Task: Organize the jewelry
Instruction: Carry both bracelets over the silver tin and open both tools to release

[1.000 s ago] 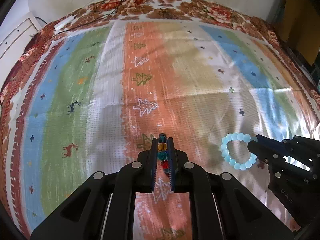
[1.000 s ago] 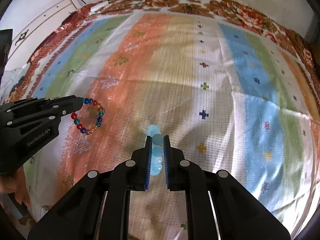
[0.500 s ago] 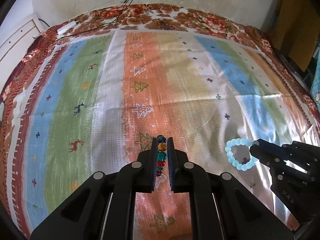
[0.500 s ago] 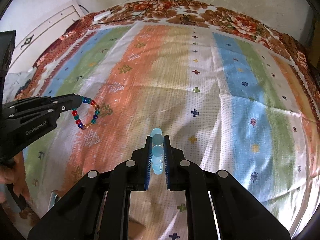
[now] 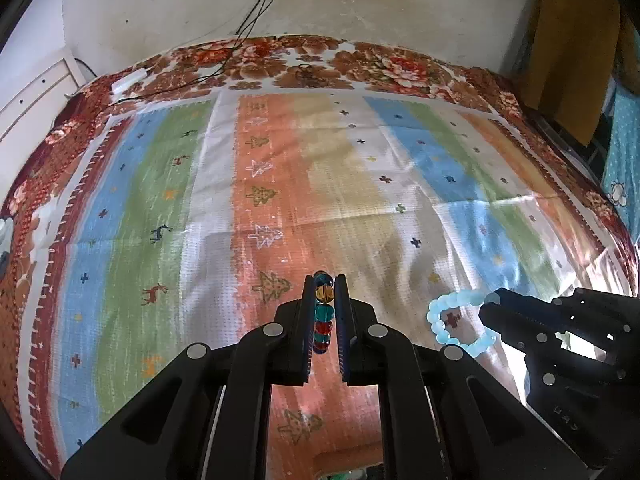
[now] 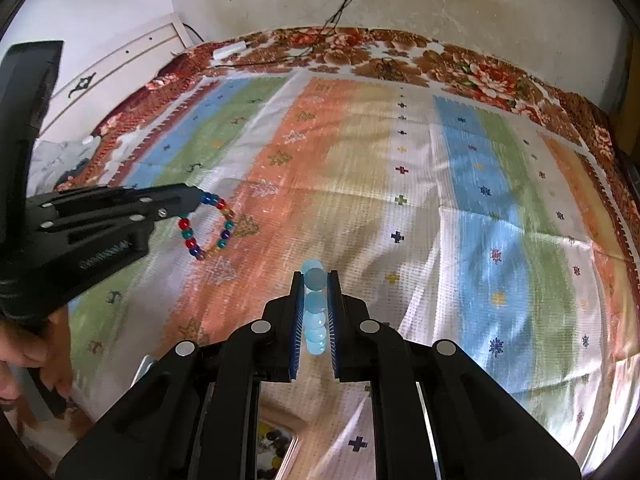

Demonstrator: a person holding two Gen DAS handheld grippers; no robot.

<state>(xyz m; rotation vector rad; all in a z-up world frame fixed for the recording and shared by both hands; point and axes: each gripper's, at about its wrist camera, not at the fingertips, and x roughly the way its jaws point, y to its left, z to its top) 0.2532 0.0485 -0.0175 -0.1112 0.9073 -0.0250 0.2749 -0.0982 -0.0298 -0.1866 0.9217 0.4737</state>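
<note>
Beads of many colours, the multicoloured bracelet (image 5: 323, 312), clamped between the blue pads of the left gripper (image 5: 324, 300), seen edge-on as a stacked column in the left wrist view; from the right wrist view, same bracelet (image 6: 208, 224) hanging as a full loop at 9 o'clock from the tip of the left gripper (image 6: 196, 202), clear above the striped cloth (image 6: 460, 184); pale blue bracelet (image 6: 314, 312) clenched in the right gripper (image 6: 314, 292), one bead poking past the fingertips toward 12 o'clock; in the left wrist view, pale blue bracelet (image 5: 456, 322) dangling as a ring at 3 o'clock from the right gripper (image 5: 490, 306), off the cloth; floral blanket (image 5: 312, 60) bordering the cloth at 12 o'clock, black cables (image 5: 256, 4) trailing down the wall onto it; part of a hand (image 6: 28, 356) at 8 o'clock in the right wrist view; box edge with small dark and yellow pieces (image 6: 276, 444) at 6 o'clock, contents too blurred to tell
</note>
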